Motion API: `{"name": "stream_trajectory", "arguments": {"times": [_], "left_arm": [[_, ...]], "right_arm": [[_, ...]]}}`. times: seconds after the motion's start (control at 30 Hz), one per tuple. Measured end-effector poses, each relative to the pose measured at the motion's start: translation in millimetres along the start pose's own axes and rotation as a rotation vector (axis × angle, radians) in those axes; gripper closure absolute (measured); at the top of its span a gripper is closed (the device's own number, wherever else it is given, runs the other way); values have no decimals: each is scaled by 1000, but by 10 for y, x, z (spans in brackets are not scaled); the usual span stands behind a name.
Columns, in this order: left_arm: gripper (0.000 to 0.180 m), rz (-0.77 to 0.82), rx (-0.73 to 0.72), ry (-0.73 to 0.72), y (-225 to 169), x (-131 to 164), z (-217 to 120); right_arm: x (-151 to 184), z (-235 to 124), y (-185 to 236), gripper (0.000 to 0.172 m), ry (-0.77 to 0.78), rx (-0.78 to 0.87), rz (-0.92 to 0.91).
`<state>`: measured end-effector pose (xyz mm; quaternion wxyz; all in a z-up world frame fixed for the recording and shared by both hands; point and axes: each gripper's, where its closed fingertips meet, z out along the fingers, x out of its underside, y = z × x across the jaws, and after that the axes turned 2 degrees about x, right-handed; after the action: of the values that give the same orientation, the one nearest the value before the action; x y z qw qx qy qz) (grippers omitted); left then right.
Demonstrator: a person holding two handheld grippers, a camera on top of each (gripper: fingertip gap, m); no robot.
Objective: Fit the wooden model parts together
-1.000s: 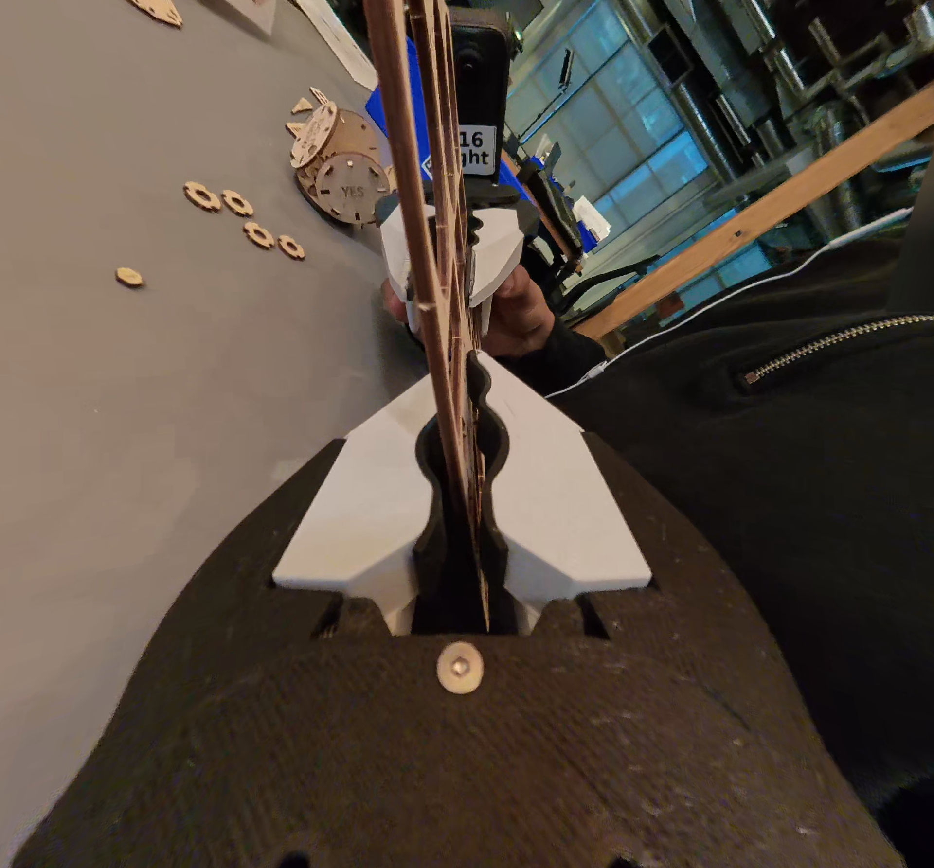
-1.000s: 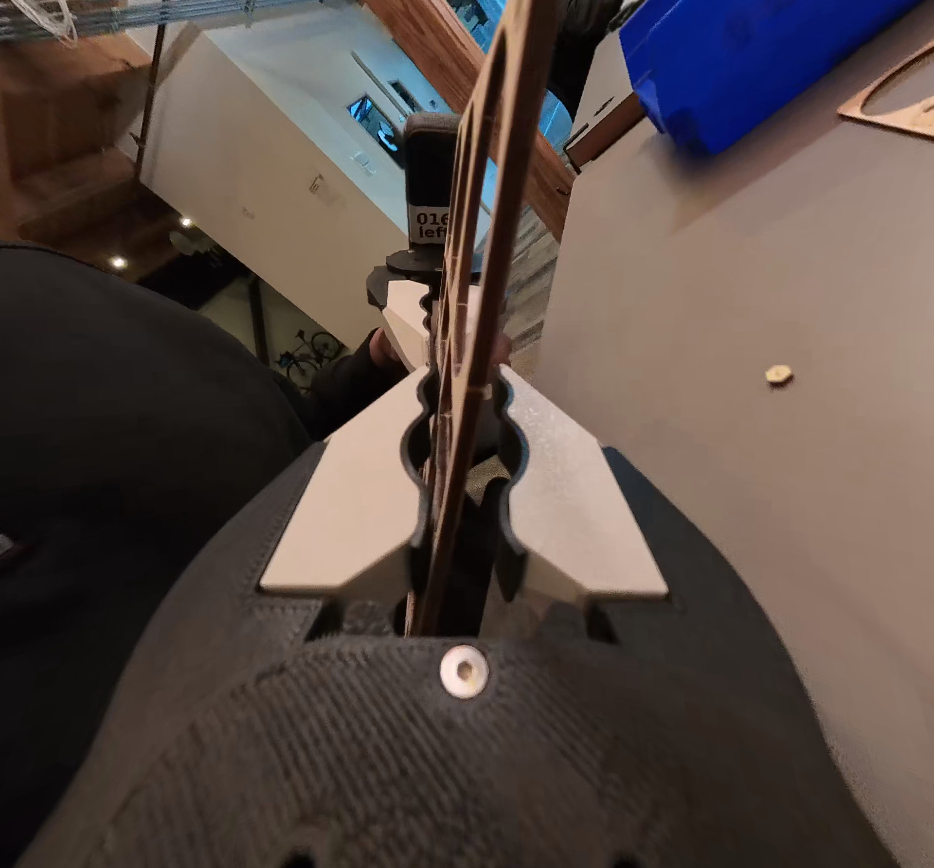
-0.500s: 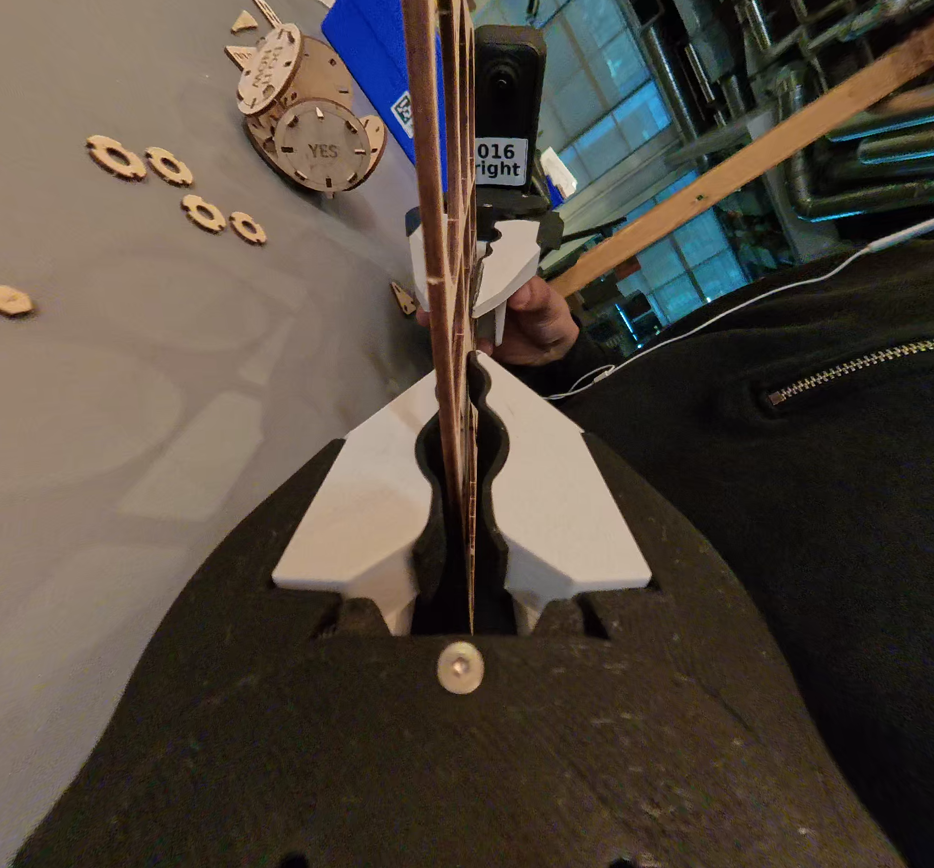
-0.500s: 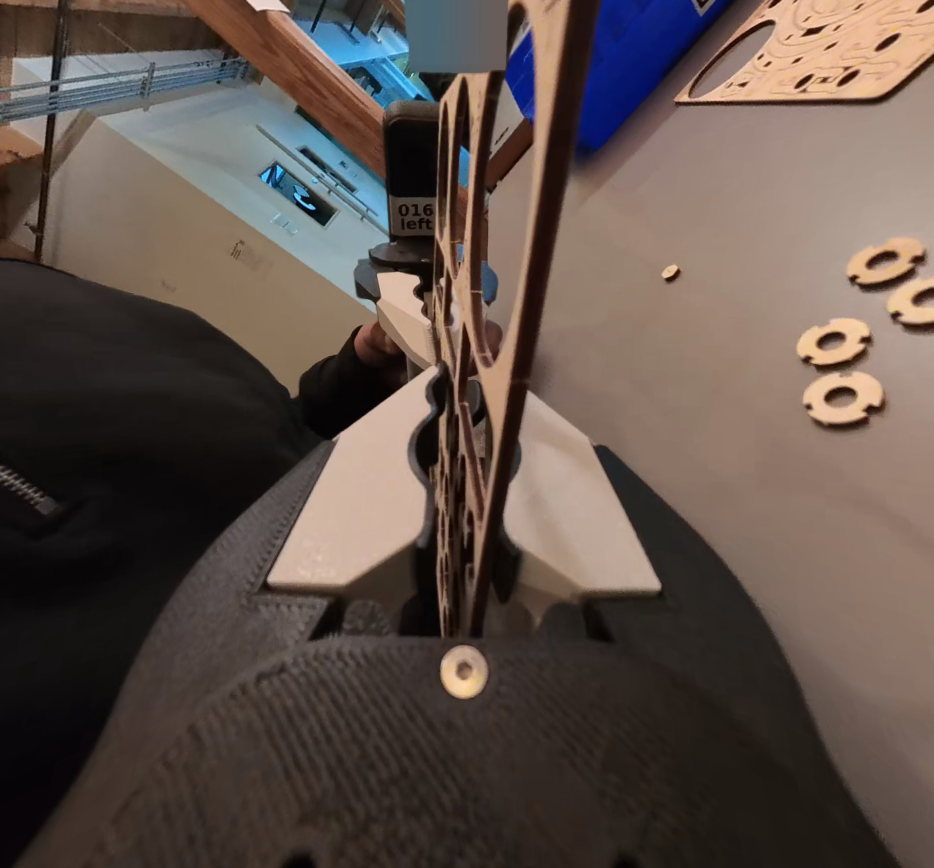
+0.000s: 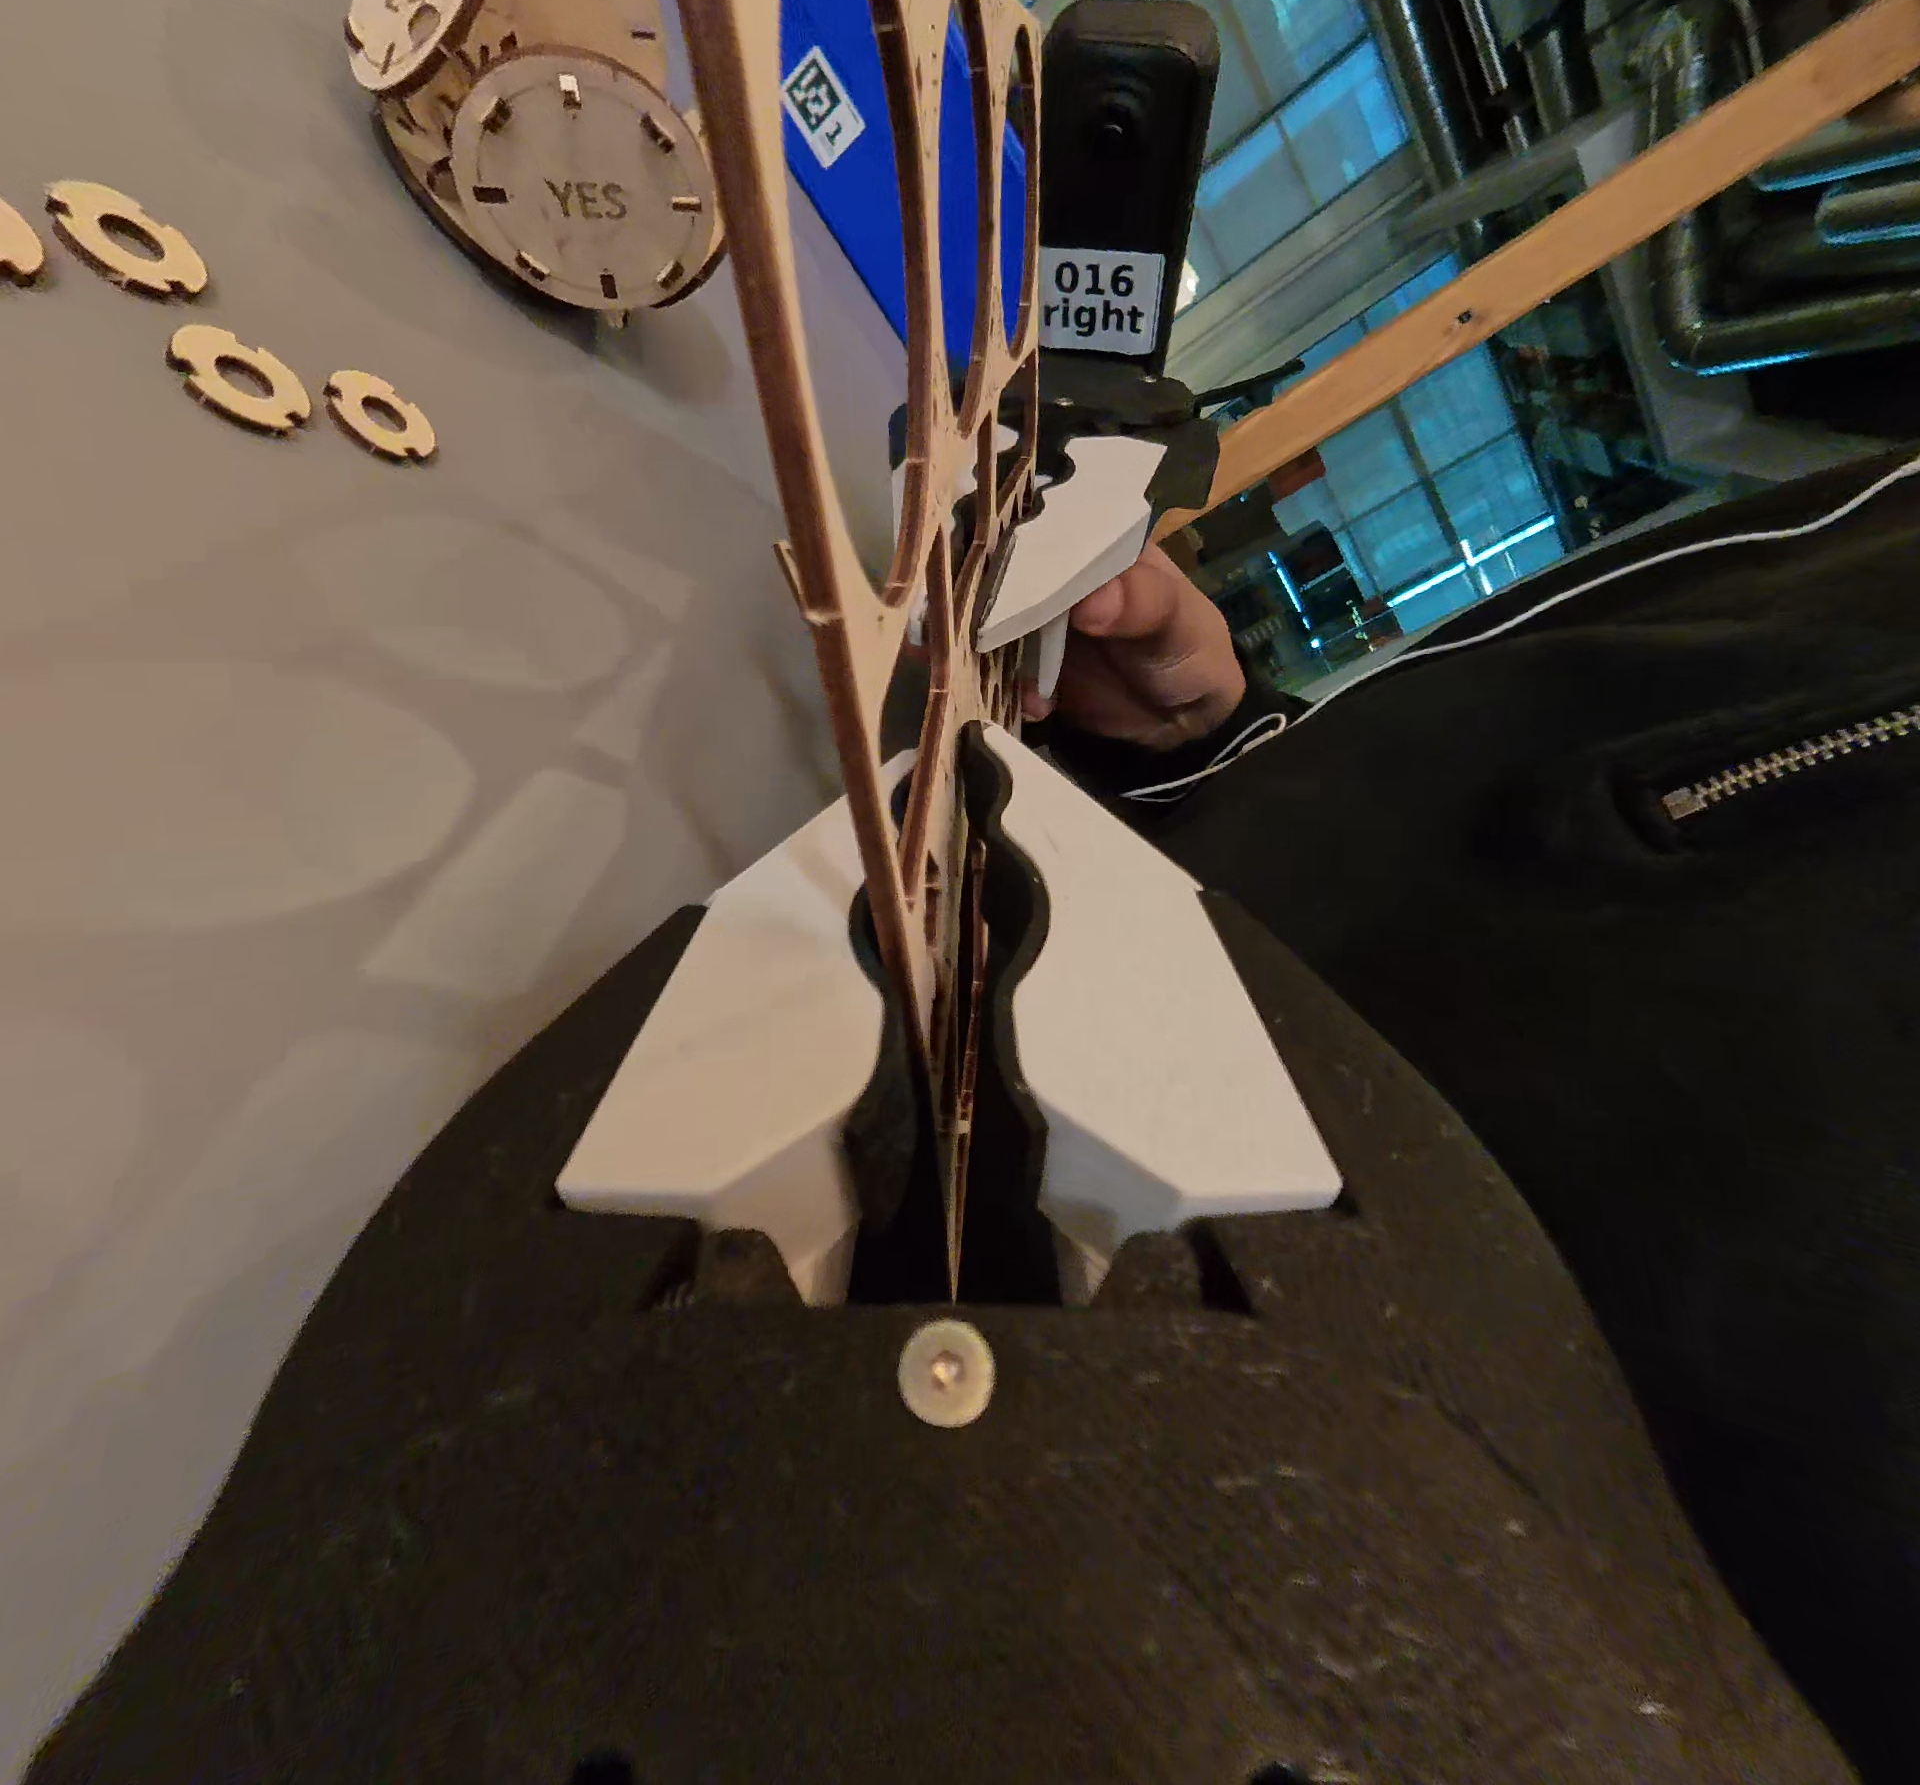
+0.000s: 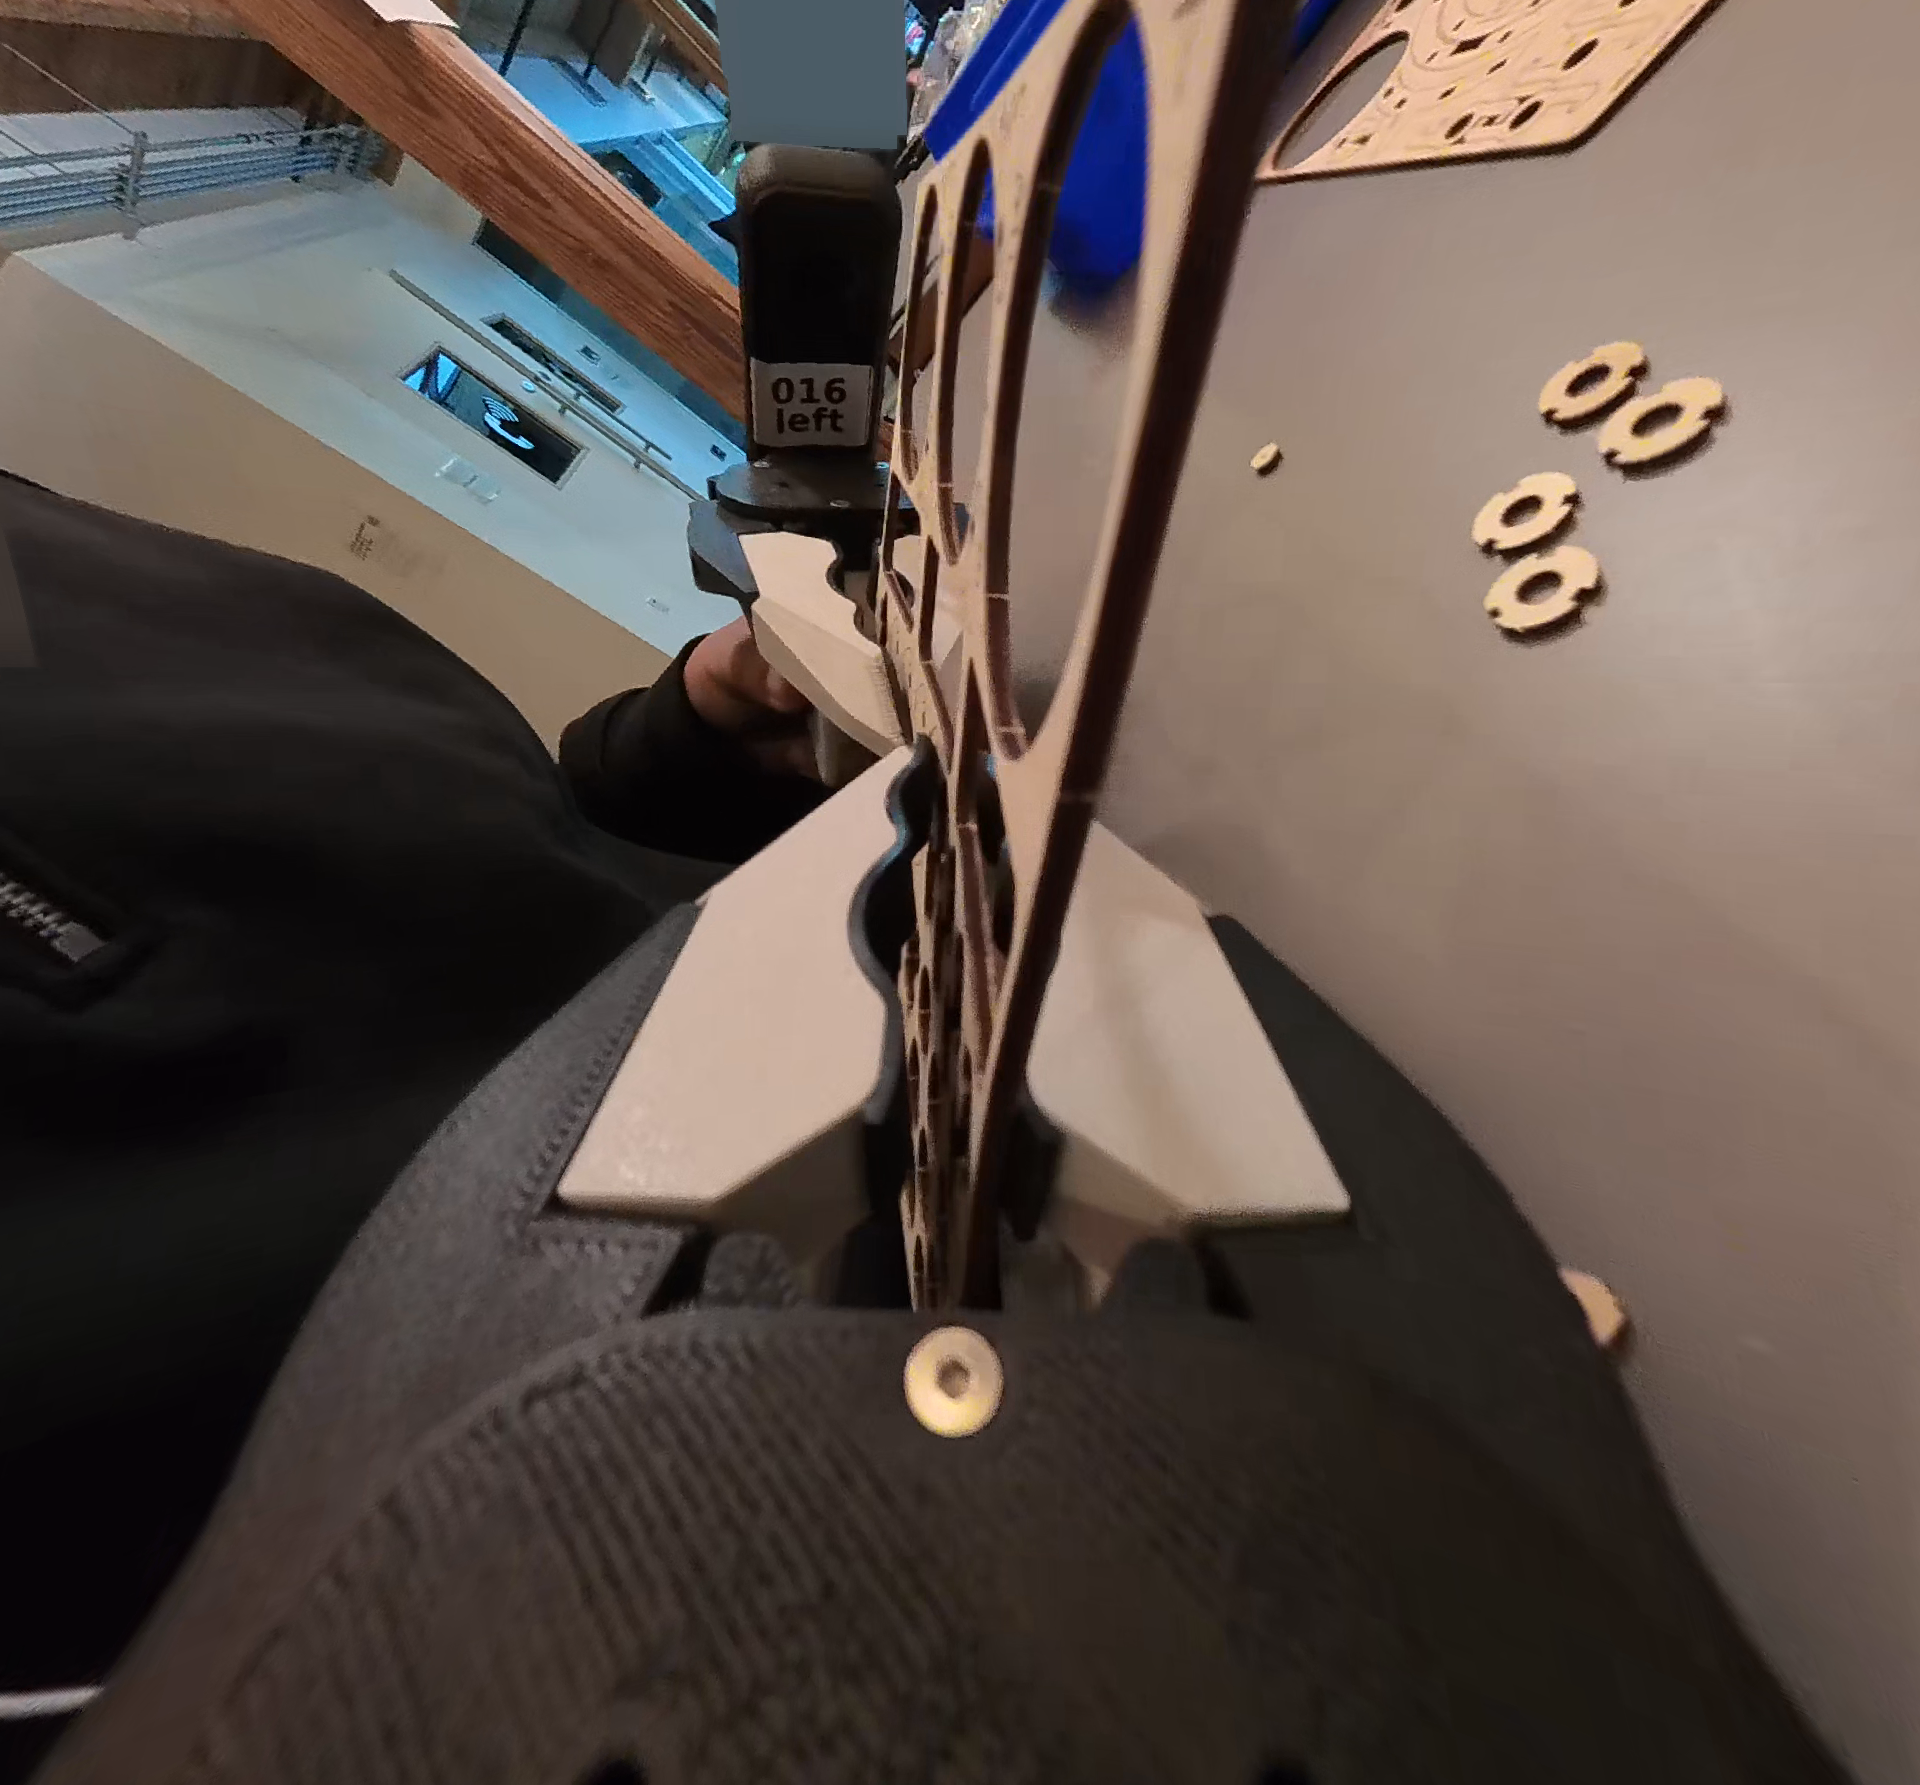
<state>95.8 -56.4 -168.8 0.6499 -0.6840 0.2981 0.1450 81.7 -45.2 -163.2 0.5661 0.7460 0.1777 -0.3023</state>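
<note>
A thin laser-cut plywood sheet (image 5: 831, 385) with large oval cut-outs is held edge-on between both grippers, above the grey table (image 5: 312, 800). My left gripper (image 5: 961, 748) is shut on the sheet's near end, with the wood pinched between the white fingers (image 5: 1101, 956). My right gripper (image 6: 997, 800) is shut on the other end of the same sheet (image 6: 1143, 488). Its left finger (image 6: 790, 956) presses the wood and its other finger is partly hidden behind the sheet. Each gripper shows in the other's view, facing it: the right gripper (image 5: 987, 592) and the left gripper (image 6: 904, 686).
A round wooden drum model (image 5: 540, 125) and several gear-shaped wooden rings (image 5: 239, 379) lie on the table. A blue bin (image 5: 831, 125) stands behind. Another flat plywood sheet (image 6: 1507, 42) lies farther off, with more rings (image 6: 1538, 582) nearer. A person's black jacket (image 5: 1558, 904) is close by. The tips of both grippers are at nearly the same place.
The right gripper's jaws have closed in onto the sheet. The sheet has turned so more of its face shows. Both grippers have shifted, and the drum model and rings now look closer.
</note>
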Motion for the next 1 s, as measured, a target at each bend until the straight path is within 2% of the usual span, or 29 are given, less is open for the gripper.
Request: {"name": "stream_trajectory", "arguments": {"times": [0.43,0.7,0.9,1.0], "left_arm": [[177,-43,-60,14,139,21,59],[177,8,-77,3,163,27,42],[177,25,-73,4,156,29,34],[178,-17,-18,-8,98,-18,47]], "right_arm": [[53,-15,-150,166,-2,35,58],[66,10,-160,167,4,50,52],[65,17,-164,163,3,66,37],[0,-17,-144,155,-33,49,26]]}}
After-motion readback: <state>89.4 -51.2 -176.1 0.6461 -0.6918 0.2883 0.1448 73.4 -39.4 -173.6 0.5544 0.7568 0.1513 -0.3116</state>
